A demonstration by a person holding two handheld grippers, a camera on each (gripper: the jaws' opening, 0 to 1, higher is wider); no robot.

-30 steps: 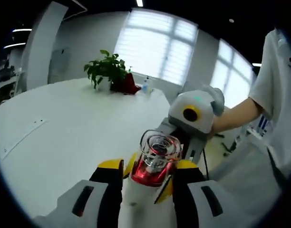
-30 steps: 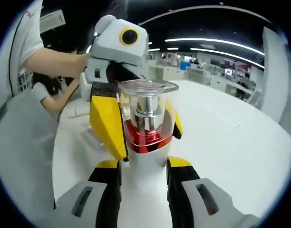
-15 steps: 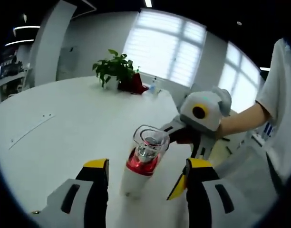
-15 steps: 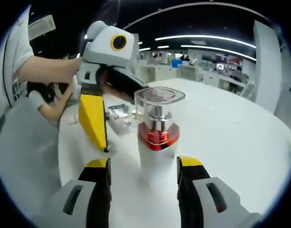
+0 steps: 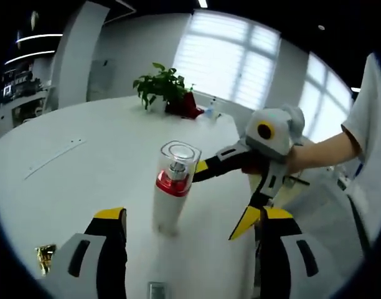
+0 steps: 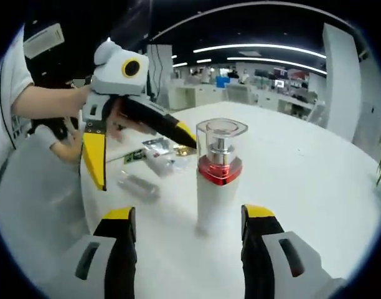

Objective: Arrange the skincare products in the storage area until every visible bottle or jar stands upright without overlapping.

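Left gripper view, left to right: a small gold-wrapped item (image 5: 45,258) at the low left edge of the white table (image 5: 84,174); left gripper (image 5: 193,221) with jaws spread wide, nothing between them; white pump bottle (image 5: 172,187) with a red collar and clear cap standing upright on the table, ahead of the gap between the jaws and touching neither; potted plant (image 5: 165,90) far back near the window; right gripper (image 5: 237,199) entering from the right, jaws apart, upper yellow tip just beside the bottle's collar; a person's hand (image 5: 302,159) behind it.

Right gripper view, left to right: left gripper (image 6: 144,156) held by a hand, jaws parted; small packets and a tube (image 6: 147,165) lying flat on the table (image 6: 315,187) beneath it; right gripper (image 6: 190,218) wide open, empty; pump bottle (image 6: 218,177) upright, free of both jaws.
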